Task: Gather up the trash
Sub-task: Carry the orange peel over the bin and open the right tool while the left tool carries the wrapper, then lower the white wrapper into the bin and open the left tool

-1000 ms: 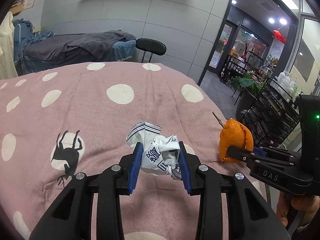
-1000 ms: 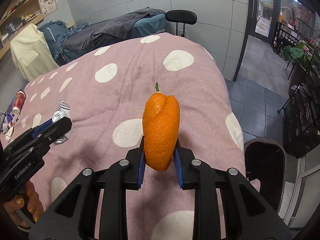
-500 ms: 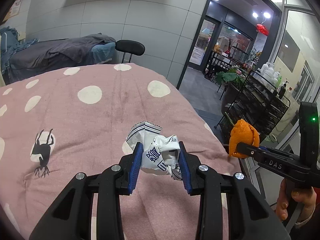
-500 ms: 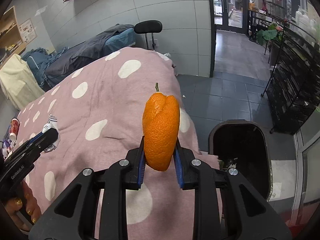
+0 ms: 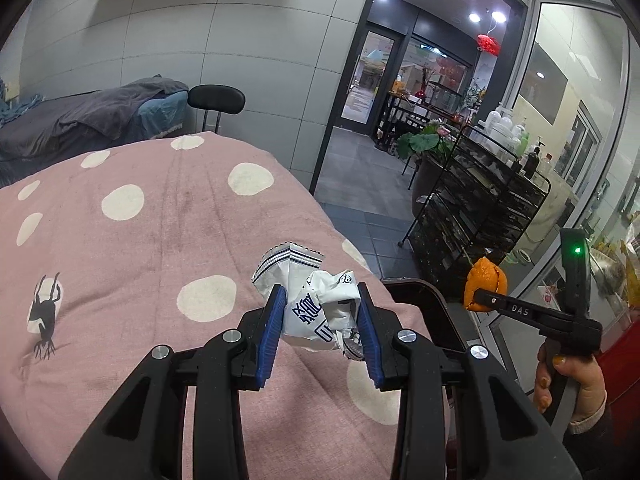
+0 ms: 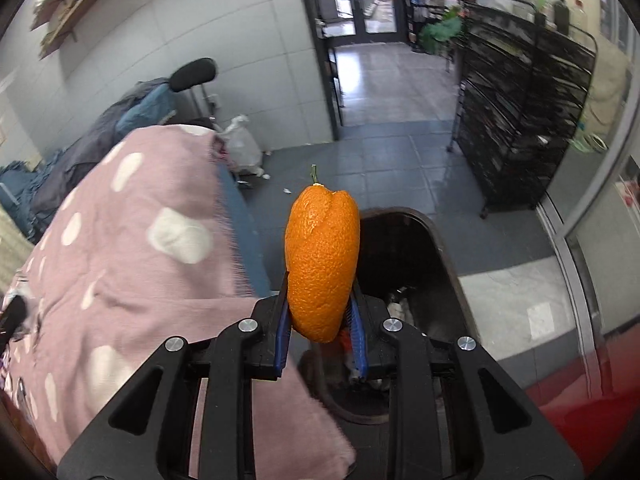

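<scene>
A crumpled wrapper [image 5: 316, 312] is pinched in the left gripper [image 5: 318, 330]; orange peel [image 6: 322, 264] is clamped upright in the right gripper [image 6: 320, 336], above the trash bin [image 6: 448, 264].

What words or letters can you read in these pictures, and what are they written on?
"DAS": white letters on the side of the right claw, which grips the orange peel.
Dark blue print on the crumpled white wrapper in the left claw: too creased to read.
Labels on the bottles atop the black rack: too small to read.
</scene>
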